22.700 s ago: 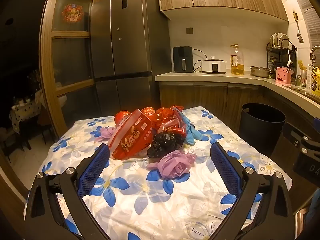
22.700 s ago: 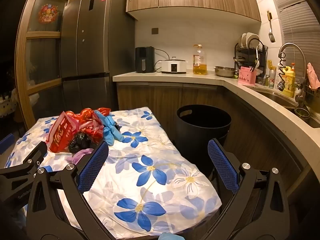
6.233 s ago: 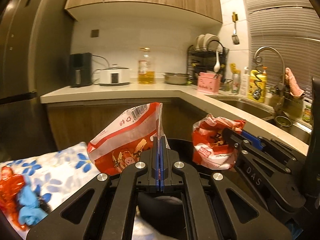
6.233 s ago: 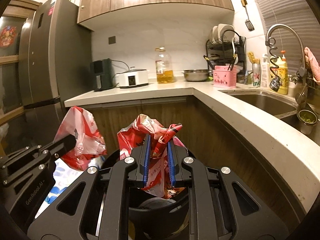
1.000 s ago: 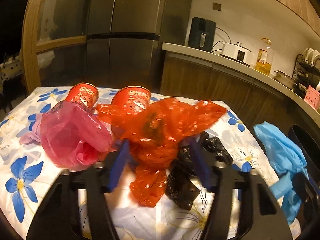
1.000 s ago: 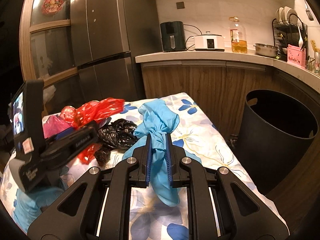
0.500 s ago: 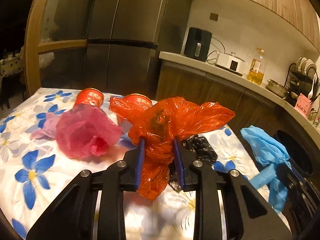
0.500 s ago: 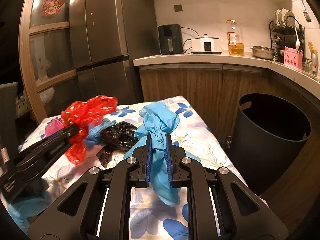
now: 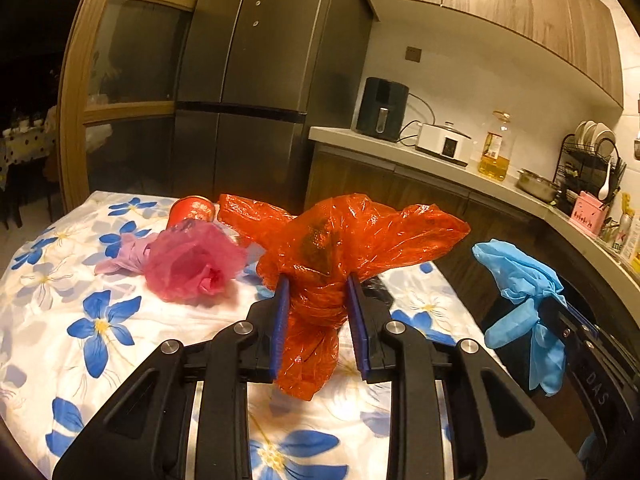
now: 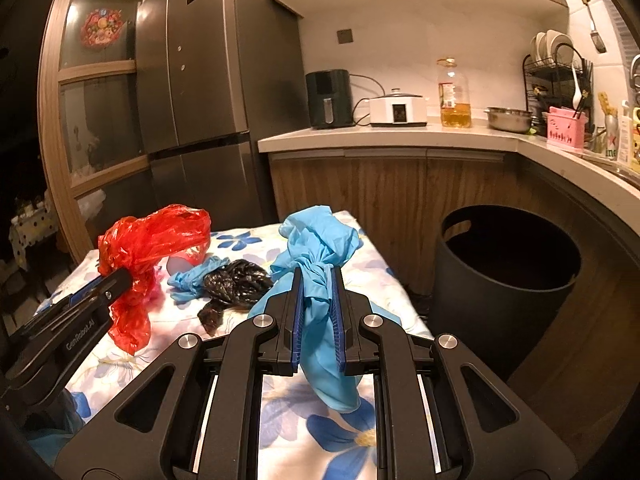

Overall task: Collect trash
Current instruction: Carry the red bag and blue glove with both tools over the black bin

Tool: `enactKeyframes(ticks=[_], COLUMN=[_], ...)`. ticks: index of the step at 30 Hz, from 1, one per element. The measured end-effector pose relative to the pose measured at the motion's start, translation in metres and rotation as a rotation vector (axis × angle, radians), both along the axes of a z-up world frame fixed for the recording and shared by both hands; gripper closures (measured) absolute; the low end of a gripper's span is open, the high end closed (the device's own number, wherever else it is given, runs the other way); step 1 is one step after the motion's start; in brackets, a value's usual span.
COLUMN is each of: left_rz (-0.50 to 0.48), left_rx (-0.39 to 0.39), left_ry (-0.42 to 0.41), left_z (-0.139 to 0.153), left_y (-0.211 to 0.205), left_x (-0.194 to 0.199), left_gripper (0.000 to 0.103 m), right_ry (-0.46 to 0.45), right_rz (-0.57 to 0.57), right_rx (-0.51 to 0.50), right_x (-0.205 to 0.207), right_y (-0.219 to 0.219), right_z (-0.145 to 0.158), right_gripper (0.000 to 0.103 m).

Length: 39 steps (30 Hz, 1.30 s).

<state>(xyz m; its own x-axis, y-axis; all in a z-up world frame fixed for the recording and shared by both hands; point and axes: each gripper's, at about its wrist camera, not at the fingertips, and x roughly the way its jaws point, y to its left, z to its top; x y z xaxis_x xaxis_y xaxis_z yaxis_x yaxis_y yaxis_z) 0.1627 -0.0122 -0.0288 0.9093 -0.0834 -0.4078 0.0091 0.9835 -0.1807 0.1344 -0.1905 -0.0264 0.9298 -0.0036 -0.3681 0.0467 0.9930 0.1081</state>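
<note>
A tall dark refrigerator [image 10: 208, 80] stands against the back wall, beside a wooden-framed glass door [image 10: 96, 92] with a round colourful sticker [image 10: 101, 27] on its top pane. On the pale worktop [image 10: 384, 138] sit, from left to right, a black air fryer [image 10: 329, 98], a white cooker [image 10: 398, 111], a bottle of yellow oil [image 10: 455, 94], a steel bowl [image 10: 508, 119] and a pink utensil holder [image 10: 566, 126]. A dish rack [image 10: 554, 74] holds plates. Wooden cabinets [image 9: 500, 4] hang above.

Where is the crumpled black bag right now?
In the right wrist view the black bag lies on the flowered table, between the lifted red bag and the blue bag.
</note>
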Motion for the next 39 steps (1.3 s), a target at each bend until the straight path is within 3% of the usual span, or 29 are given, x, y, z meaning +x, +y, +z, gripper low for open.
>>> enactKeyframes(ticks=[17,39], left_rz=[-0.119,-0.403], left_rx=[0.019,0.058], left_ry=[-0.046,-0.173], left_z=[0.015,0.039], left_y=[-0.060,-0.204], left_x=[-0.011,0.017], left_gripper=[0.075,0.075], right_ry=[-0.042,-0.119], right_rz=[-0.114,-0.346], right_rx=[0.006,-0.021], right_x=[-0.026,-0.027], right_y=[-0.055,-0.169], right_z=[0.011,0.030], right_gripper=[0.090,0.090])
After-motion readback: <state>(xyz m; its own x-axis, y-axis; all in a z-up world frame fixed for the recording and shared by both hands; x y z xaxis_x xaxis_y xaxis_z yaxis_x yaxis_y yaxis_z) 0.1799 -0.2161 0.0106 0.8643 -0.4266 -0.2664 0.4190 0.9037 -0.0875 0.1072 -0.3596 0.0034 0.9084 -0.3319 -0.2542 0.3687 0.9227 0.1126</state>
